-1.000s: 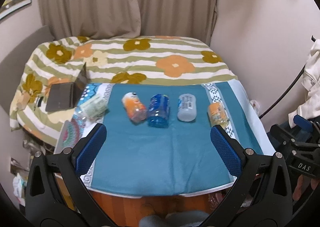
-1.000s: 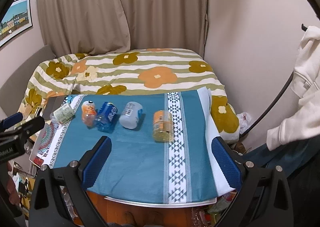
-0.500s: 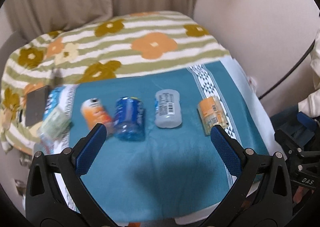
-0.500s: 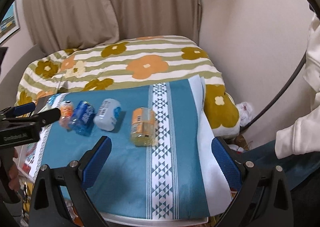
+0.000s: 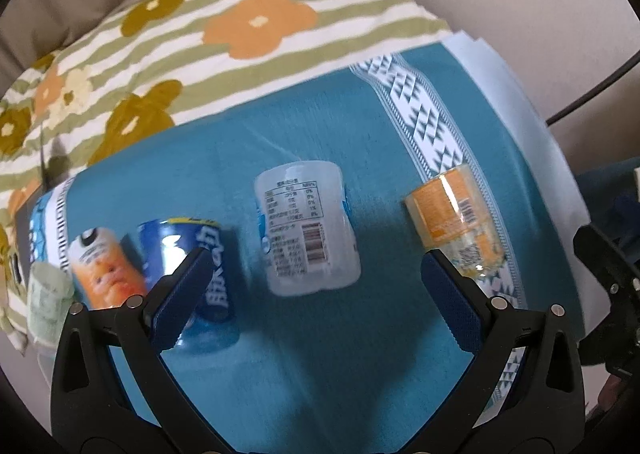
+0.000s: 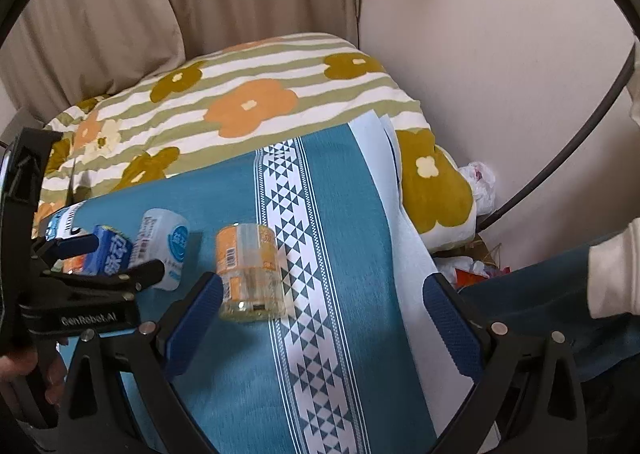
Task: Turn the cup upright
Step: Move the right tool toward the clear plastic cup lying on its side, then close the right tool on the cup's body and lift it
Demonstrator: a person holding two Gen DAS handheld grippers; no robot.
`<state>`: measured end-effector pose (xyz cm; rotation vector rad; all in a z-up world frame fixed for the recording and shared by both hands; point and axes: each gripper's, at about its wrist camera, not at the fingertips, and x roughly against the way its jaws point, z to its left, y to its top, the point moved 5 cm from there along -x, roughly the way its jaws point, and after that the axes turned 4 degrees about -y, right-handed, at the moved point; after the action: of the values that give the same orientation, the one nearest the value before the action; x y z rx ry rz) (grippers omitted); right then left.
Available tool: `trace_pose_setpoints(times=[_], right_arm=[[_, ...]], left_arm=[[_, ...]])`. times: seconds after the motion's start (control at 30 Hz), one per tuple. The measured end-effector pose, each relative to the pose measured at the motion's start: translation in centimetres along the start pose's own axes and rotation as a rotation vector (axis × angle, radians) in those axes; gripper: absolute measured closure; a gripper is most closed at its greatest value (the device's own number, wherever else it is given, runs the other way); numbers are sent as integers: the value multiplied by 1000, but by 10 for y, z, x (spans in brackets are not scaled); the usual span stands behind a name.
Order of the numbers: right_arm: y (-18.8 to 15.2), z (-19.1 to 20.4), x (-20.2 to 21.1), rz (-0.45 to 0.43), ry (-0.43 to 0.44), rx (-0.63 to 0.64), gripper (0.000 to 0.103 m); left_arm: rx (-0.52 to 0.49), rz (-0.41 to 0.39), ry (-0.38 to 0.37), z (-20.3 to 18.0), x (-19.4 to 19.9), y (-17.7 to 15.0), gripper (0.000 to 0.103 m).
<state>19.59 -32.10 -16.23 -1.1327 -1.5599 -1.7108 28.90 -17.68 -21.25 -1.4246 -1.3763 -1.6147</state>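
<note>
On the teal cloth (image 5: 320, 126) the white cup (image 5: 306, 228) lies on its side, long axis running away from the wide-open, empty left gripper (image 5: 316, 290) centred before it, nearer than the equally open, empty right gripper (image 6: 320, 318).

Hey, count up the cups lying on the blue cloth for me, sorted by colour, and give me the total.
Orange-labelled clear plastic cups: 2
Blue-labelled plastic cup: 1
White translucent plastic cup: 1
Pale green plastic cup: 1
Total: 5, all lying on their sides.
</note>
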Motion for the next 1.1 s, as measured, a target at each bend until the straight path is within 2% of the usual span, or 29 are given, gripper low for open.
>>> trace_pose_setpoints(times=[0.33, 0.4, 0.53, 0.57, 0.6, 0.9, 1.1], right_arm=[[4, 4, -34, 64, -24, -39, 3], [5, 3, -37, 70, -29, -44, 3], [5, 3, -42, 78, -32, -49, 3], [5, 3, -42, 80, -33, -47, 3], [6, 4, -43, 81, -31, -46, 3], [3, 6, -44, 80, -15, -46, 3], [2, 5, -36, 60, -1, -45, 3]], left_arm=[[-52, 67, -13, -2, -38, 4, 4], [-57, 72, -11, -2, -42, 4, 13], [-46, 83, -12, 0, -50, 4, 24], [-44, 86, -12, 1, -51, 3, 33], [-43, 88, -12, 2, -52, 3, 37], [-47, 74, -13, 0, -48, 2, 37], [-39, 49, -12, -5, -29, 0, 37]])
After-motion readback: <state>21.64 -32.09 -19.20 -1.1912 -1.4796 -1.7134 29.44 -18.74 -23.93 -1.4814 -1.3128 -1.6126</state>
